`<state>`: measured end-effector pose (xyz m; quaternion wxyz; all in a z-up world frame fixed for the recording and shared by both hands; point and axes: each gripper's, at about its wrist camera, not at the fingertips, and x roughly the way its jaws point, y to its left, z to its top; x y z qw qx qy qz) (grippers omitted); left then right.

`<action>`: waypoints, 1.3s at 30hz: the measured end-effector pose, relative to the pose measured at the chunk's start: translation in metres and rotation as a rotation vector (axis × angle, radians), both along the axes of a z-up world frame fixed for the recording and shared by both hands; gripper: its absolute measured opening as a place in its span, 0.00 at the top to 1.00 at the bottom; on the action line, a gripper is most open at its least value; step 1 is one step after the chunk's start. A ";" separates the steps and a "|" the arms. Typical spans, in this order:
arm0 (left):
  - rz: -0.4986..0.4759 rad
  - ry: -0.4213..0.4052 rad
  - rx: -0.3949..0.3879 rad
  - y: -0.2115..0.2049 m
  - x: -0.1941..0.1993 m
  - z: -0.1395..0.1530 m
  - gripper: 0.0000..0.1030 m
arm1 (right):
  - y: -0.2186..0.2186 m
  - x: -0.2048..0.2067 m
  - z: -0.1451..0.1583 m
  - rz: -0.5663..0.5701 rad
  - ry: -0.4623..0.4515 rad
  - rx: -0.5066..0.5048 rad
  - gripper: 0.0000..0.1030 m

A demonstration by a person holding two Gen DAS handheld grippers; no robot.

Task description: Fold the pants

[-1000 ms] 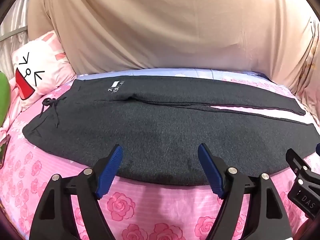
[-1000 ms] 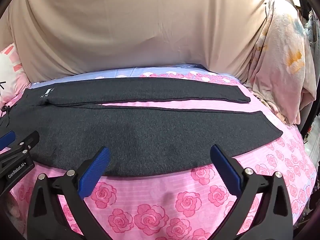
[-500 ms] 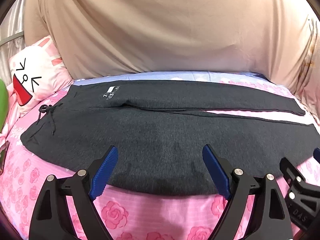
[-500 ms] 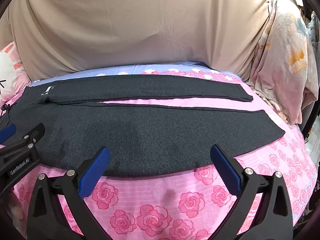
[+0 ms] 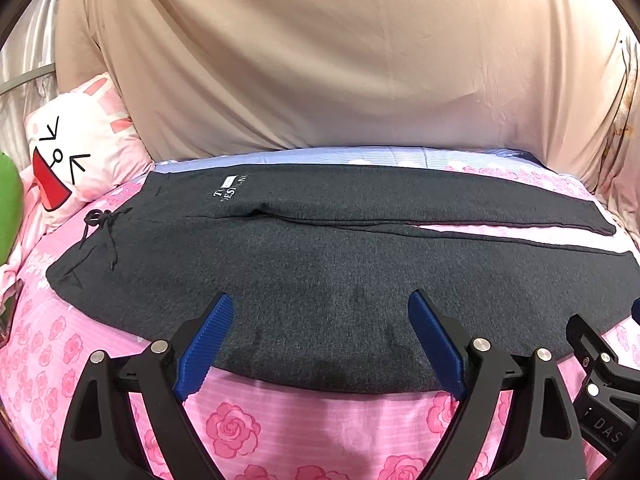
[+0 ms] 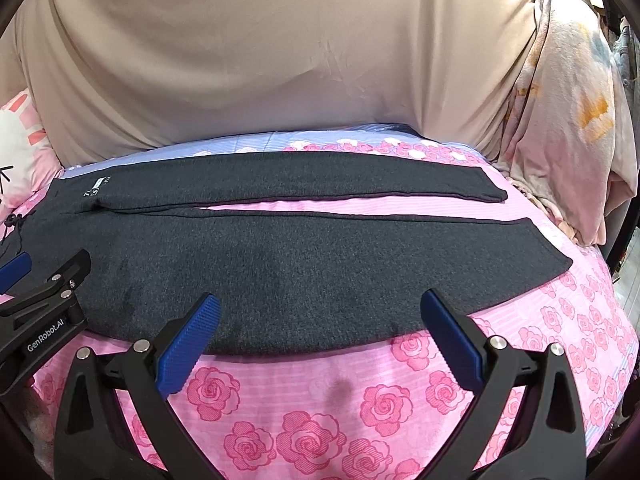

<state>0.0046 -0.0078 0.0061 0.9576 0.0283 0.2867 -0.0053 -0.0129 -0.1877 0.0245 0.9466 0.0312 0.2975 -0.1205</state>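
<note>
Dark grey pants (image 5: 340,248) lie flat across the pink rose bedsheet (image 5: 240,432), waistband and drawstring (image 5: 100,220) to the left. The two legs run right, with a thin strip of sheet showing between them. My left gripper (image 5: 320,300) hovers at the near edge of the pants by the hip, its jaws opening, and nothing is pinched between the blue pads. In the right wrist view the pants (image 6: 320,248) reach to the leg hems at the right. My right gripper (image 6: 320,298) stands open over the near leg's edge and grips nothing. Both grippers sit side by side.
A white cartoon-face pillow (image 5: 76,148) and a green object (image 5: 8,200) lie at the left. A beige cloth (image 5: 340,60) hangs behind the bed. A pale floral cloth (image 6: 568,120) hangs at the right. The sheet (image 6: 320,420) lies bare in front of the pants.
My left gripper's blue pads have spread wider apart. The right gripper and the pants look the same.
</note>
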 end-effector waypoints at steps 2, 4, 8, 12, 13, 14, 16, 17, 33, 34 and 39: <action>0.000 0.002 0.000 -0.001 0.000 0.001 0.16 | 0.000 0.000 0.000 0.000 0.000 0.000 0.04; 0.001 0.003 0.000 -0.001 0.000 0.001 0.16 | 0.000 0.000 0.000 0.001 0.000 0.000 0.04; 0.002 0.004 -0.001 -0.001 0.000 0.002 0.16 | 0.000 0.000 0.000 0.000 0.001 0.000 0.04; 0.002 0.005 -0.001 -0.001 0.001 0.002 0.16 | 0.000 0.000 0.000 0.000 0.001 0.000 0.04; 0.002 0.005 -0.001 -0.001 0.001 0.002 0.16 | 0.000 0.000 0.000 0.000 0.001 0.000 0.04; 0.002 0.005 0.000 -0.001 0.000 0.002 0.16 | 0.000 0.000 0.000 0.000 0.001 0.000 0.04; 0.001 0.006 0.000 -0.001 0.000 0.002 0.16 | 0.000 0.000 0.000 0.000 0.001 0.001 0.04; 0.002 0.006 0.000 -0.001 0.000 0.002 0.16 | 0.000 0.000 0.000 0.000 0.001 0.001 0.04; 0.002 0.012 0.001 -0.001 0.001 0.003 0.16 | 0.001 0.001 0.000 0.000 0.005 -0.001 0.04; 0.002 0.013 0.001 -0.001 0.001 0.003 0.16 | 0.000 0.001 0.000 0.000 0.005 -0.001 0.04; 0.002 0.013 0.001 -0.001 0.001 0.003 0.16 | 0.000 0.001 0.000 0.000 0.005 0.000 0.04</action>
